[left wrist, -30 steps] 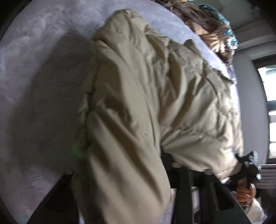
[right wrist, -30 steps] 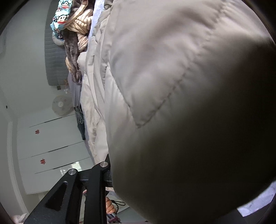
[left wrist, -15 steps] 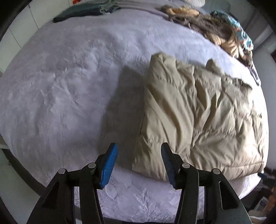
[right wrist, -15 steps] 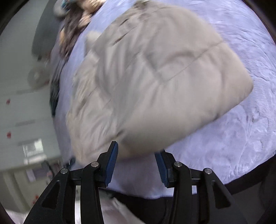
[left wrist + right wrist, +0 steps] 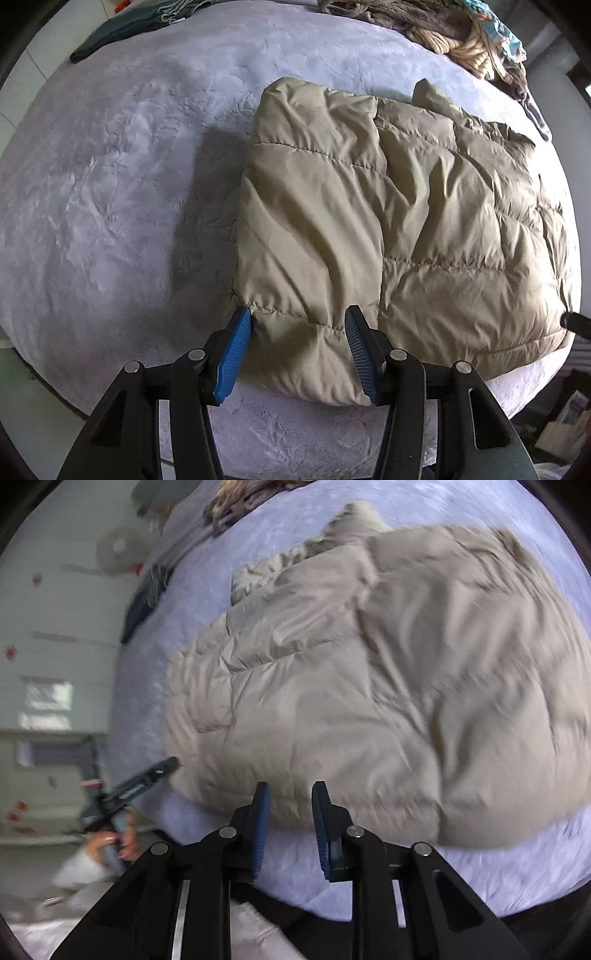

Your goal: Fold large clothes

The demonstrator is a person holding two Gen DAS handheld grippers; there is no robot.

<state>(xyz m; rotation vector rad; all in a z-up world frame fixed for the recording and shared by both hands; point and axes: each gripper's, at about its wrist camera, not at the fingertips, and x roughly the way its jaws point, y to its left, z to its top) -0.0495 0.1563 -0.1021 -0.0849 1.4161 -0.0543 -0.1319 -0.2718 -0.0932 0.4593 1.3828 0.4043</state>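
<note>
A beige quilted puffer jacket [image 5: 388, 221] lies folded on the pale lilac bed [image 5: 110, 166]. My left gripper [image 5: 295, 350] is open, its blue pads [image 5: 232, 354] on either side of the jacket's near left corner, not closed on it. In the right wrist view the jacket [image 5: 369, 686] fills the middle, blurred by motion. My right gripper [image 5: 290, 823] is open and empty just in front of the jacket's near edge. The left gripper [image 5: 144, 779] and the hand holding it show at the left of that view.
A heap of brown, cream and patterned clothes [image 5: 461, 29] lies at the bed's far right. A dark green garment [image 5: 125, 26] lies at the far left edge. White cupboards [image 5: 48, 664] and a fan [image 5: 114, 550] stand beyond the bed.
Both grippers have let go of the jacket, which dropped folded onto the bed. They pulled back, then the left gripper came in around the near left corner.
</note>
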